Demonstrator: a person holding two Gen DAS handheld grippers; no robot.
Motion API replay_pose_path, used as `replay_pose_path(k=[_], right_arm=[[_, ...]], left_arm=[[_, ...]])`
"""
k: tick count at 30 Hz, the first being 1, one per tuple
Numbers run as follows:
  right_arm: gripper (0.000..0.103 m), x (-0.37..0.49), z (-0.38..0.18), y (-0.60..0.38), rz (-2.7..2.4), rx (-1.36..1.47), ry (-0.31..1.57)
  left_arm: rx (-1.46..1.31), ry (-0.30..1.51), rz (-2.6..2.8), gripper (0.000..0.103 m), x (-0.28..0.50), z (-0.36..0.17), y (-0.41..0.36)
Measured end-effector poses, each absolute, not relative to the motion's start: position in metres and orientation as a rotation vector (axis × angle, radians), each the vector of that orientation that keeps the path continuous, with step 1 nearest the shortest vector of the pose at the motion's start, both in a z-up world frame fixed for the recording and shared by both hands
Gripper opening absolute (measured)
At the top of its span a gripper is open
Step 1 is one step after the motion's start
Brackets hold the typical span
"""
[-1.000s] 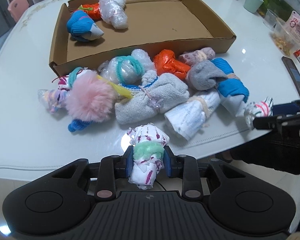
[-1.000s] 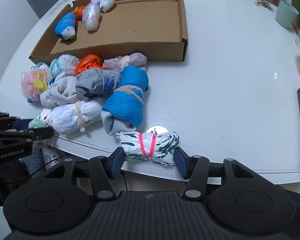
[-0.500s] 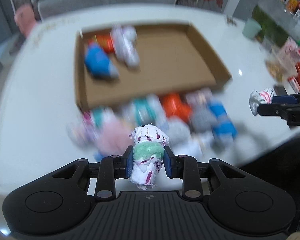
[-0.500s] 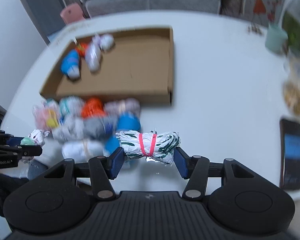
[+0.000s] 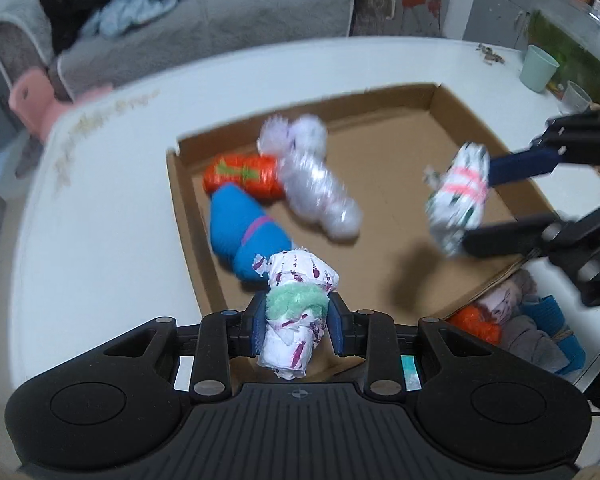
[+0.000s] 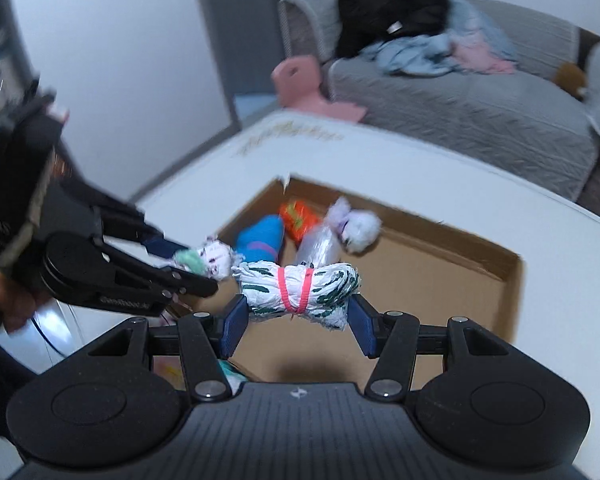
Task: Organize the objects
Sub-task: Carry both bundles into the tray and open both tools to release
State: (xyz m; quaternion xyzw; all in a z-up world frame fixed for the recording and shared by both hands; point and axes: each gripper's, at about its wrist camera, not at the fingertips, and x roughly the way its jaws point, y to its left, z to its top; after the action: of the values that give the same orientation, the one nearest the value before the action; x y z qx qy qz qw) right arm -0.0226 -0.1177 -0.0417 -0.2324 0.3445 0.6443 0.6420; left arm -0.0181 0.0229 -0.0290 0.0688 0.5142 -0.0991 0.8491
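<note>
Sock bundles: your left hand-held gripper pinches the purple-marked bundle pointing forward, while your right hand-held gripper clamps the green-marked bundle crosswise above the cardboard tray.

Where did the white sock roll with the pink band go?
The white sock roll is clamped in the right gripper, held above the cardboard box, just right of the left gripper's purple-patterned roll.

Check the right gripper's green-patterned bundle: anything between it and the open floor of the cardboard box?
Nothing visible. The green-patterned bundle hangs over bare floor of the cardboard box; the blue roll, orange roll and clear-wrapped bundle lie farther back.
</note>
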Motion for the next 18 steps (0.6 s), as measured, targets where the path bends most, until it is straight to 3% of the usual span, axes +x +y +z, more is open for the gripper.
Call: replay_pose_path(k=[18], right_arm=[[0.051,-0.060,-0.090,-0.070,1.549,-0.786,0.772]], left_arm=[[0.151,1.120,-0.118,0.040,-0.006,-0.066,0.020]])
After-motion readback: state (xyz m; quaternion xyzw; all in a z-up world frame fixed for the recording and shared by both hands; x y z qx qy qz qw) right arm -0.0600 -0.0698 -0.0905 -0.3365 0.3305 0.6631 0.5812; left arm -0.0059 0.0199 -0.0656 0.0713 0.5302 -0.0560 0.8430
